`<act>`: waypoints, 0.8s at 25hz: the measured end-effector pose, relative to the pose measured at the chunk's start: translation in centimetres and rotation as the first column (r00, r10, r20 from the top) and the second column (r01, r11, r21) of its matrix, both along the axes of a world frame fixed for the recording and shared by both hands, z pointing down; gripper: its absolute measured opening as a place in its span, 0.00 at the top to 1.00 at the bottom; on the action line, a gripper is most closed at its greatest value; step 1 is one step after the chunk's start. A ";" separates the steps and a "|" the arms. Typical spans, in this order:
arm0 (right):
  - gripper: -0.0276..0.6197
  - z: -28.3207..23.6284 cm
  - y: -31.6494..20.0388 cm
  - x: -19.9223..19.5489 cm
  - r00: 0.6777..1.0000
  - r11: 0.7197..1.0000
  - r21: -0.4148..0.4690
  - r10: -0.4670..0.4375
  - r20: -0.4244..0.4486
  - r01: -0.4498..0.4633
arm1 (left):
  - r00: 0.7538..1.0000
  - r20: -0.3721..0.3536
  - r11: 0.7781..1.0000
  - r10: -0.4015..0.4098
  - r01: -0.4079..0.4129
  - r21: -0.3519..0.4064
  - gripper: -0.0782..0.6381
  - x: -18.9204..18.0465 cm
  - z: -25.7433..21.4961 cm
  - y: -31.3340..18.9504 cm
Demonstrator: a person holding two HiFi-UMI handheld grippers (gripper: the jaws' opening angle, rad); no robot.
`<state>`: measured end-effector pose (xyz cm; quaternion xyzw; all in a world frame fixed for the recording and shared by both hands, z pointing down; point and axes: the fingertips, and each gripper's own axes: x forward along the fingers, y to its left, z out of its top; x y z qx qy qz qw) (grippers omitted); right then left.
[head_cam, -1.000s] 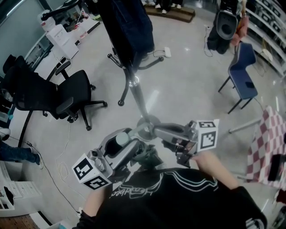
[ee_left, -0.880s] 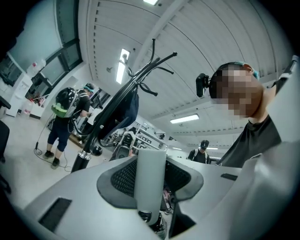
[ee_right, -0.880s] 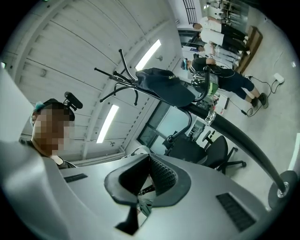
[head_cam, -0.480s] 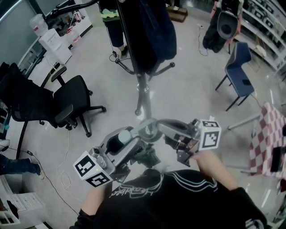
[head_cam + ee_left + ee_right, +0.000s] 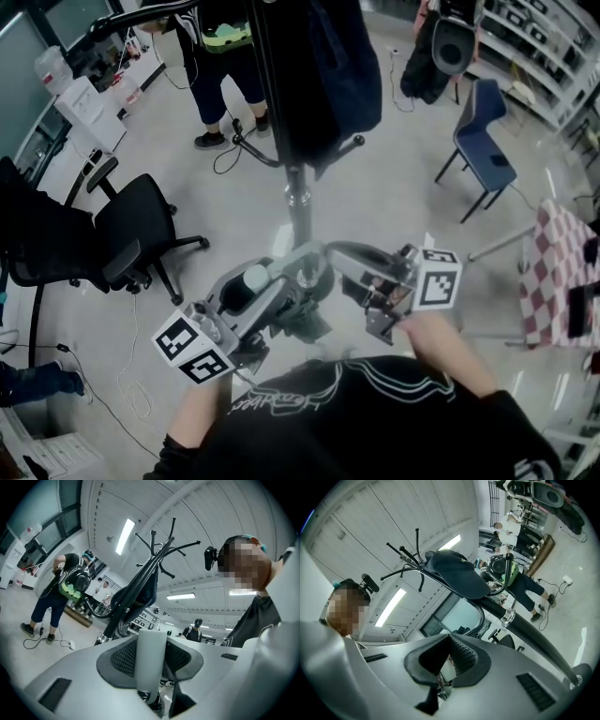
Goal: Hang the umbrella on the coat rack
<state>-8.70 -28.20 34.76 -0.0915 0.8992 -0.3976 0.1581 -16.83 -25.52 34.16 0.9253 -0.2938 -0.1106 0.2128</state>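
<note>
The umbrella has a pale grey cylindrical handle [image 5: 151, 660], and its dark folded body [image 5: 302, 322] hangs below my hands. My left gripper [image 5: 267, 281] is shut on that handle, the mesh pads on either side of it [image 5: 151, 667]. My right gripper [image 5: 342, 267] is shut, and a thin strap [image 5: 437, 685] of the umbrella shows between and below its pads [image 5: 461, 656]. The coat rack [image 5: 300, 202] is a black pole with a chrome ring, standing just beyond both grippers. Its hooks [image 5: 161, 550] spread overhead, and a dark garment [image 5: 457, 576] hangs from them.
A black office chair [image 5: 127, 234] stands at the left, a blue chair [image 5: 478, 141] at the right rear. A checked cloth [image 5: 562, 272] covers a table at the right edge. A person [image 5: 220, 56] stands behind the rack. Cables [image 5: 131, 384] trail on the floor.
Both grippers, with the umbrella, have moved closer to the coat rack. The rack and its dark garment now fill more of the head view, and the standing person has come into sight.
</note>
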 end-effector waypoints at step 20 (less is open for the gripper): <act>0.93 1.8 -4.7 -1.8 0.990 0.992 0.004 0.124 -0.069 -0.124 | 0.996 0.080 0.994 0.033 -0.024 -0.106 0.68 -1.9 6.9 -6.1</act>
